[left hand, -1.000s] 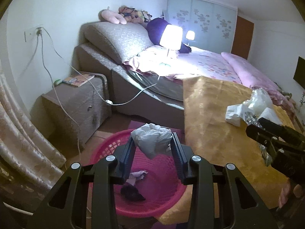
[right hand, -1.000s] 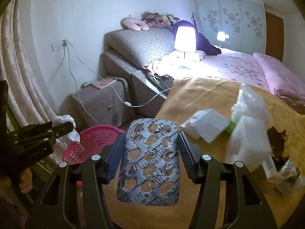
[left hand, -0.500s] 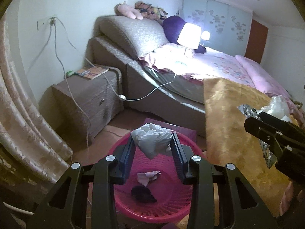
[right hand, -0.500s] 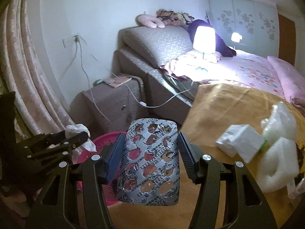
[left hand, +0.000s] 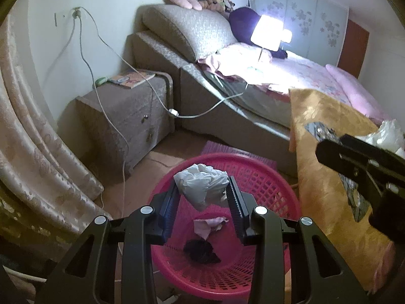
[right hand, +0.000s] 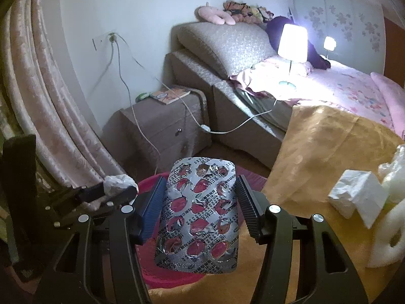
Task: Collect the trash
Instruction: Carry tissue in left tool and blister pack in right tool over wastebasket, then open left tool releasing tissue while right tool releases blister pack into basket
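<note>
My left gripper (left hand: 202, 191) is shut on a crumpled white tissue (left hand: 202, 185) and hangs over the pink plastic basket (left hand: 265, 177) on the floor. Inside the basket lie a pink scrap (left hand: 208, 225) and a dark clump (left hand: 201, 249). My right gripper (right hand: 200, 197) is shut on an emptied silver blister pack (right hand: 200, 215), held over the basket's rim (right hand: 149, 181) beside the gold cloth's edge. In the right wrist view the left gripper (right hand: 111, 192) with its tissue (right hand: 117, 183) shows at the left. The right gripper (left hand: 354, 157) appears dark at the right of the left wrist view.
A gold cloth (right hand: 316, 139) covers a surface carrying a white tissue pack (right hand: 357, 197) and white plastic wrapping (right hand: 392, 177). A brown nightstand (left hand: 126, 116), a hanging cable (left hand: 162, 101), a curtain (left hand: 38, 139) and the bed (left hand: 291, 76) with a lit lamp (left hand: 269, 33) surround the basket.
Both grippers have moved left, off the gold cloth toward the basket. The left one has also sunk closer to it. Both grips are unchanged.
</note>
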A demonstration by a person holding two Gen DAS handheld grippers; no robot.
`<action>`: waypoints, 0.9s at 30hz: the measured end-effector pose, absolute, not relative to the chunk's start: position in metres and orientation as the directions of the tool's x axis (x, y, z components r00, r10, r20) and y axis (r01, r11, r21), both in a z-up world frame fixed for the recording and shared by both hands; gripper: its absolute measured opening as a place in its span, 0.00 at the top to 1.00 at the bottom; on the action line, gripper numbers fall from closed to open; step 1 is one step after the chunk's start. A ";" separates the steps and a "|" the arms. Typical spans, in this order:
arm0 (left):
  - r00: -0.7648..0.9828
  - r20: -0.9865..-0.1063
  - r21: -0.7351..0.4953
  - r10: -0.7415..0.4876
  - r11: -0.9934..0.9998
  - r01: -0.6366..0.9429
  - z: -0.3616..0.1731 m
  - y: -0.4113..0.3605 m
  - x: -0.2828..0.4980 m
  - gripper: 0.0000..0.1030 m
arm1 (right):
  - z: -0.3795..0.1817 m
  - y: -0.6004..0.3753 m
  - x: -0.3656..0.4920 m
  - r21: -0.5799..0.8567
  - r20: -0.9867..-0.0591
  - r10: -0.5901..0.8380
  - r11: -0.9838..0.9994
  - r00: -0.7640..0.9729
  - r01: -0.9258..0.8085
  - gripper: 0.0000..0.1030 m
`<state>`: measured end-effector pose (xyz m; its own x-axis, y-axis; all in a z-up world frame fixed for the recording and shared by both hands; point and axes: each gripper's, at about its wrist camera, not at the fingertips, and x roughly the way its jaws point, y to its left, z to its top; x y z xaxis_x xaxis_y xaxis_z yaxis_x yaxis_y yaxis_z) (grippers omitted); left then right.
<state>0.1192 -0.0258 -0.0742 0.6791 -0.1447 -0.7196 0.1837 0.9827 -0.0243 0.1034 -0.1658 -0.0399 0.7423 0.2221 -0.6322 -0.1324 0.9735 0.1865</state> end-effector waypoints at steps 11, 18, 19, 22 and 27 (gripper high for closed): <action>0.638 -0.762 -0.021 -0.109 0.989 0.143 -0.092 -0.018 0.131 0.64 | -0.053 -0.162 0.117 0.221 -0.664 0.253 0.965 0.704 -0.139 0.46; 0.625 -0.773 -0.017 -0.110 0.988 0.153 -0.096 -0.019 0.131 0.57 | -0.050 -0.162 0.116 0.221 -0.658 0.256 0.965 0.708 -0.143 0.44; 0.625 -0.773 -0.018 -0.110 0.988 0.152 -0.095 -0.019 0.132 0.54 | -0.049 -0.163 0.115 0.222 -0.656 0.255 0.965 0.710 -0.140 0.44; 0.634 -0.767 -0.020 -0.104 0.990 0.139 -0.094 -0.019 0.131 0.41 | -0.048 -0.167 0.113 0.226 -0.651 0.251 0.965 0.716 -0.132 0.42; 0.638 -0.762 -0.031 -0.106 0.991 0.128 -0.091 -0.016 0.131 0.38 | -0.045 -0.177 0.107 0.232 -0.644 0.238 0.966 0.727 -0.111 0.42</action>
